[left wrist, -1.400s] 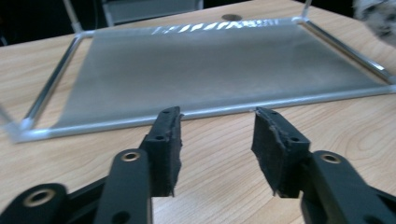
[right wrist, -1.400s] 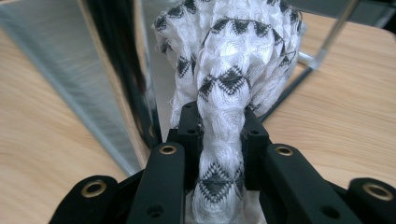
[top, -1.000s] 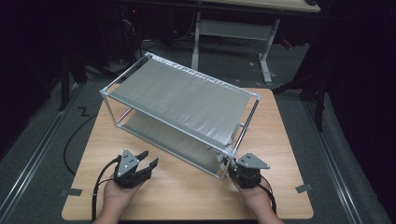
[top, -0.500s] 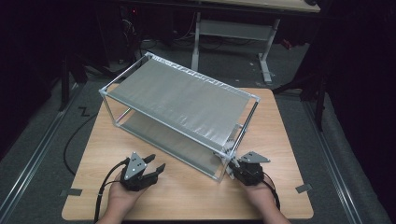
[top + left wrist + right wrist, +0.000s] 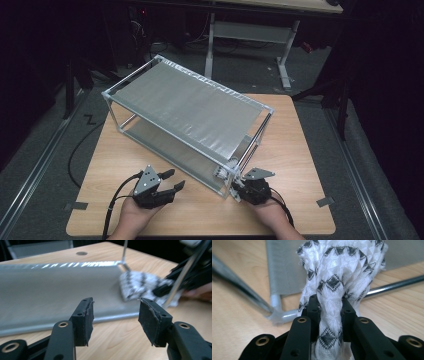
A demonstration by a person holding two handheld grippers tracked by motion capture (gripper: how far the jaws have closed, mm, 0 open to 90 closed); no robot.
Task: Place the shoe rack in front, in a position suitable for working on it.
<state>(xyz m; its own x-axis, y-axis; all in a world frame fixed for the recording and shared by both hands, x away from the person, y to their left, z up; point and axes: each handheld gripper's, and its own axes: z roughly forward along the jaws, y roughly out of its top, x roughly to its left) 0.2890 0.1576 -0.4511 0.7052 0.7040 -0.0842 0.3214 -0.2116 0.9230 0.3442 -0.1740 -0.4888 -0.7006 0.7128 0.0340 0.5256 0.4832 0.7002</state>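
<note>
Right gripper view: right tool [image 5: 329, 307] clamped on bunched patterned cloth [image 5: 337, 272] at the rack's [image 5: 190, 107] near corner on the surface [image 5: 295, 145]; left tool [image 5: 115, 315] half-open, empty; likely next, spreading the cloth over the rack.

The worktop [image 5: 305, 150] is pale matt wood. The rack [image 5: 190, 107] has shiny metal rods and dull grey woven shelves. The cloth [image 5: 337, 277] is soft white knit with a black pattern.
</note>
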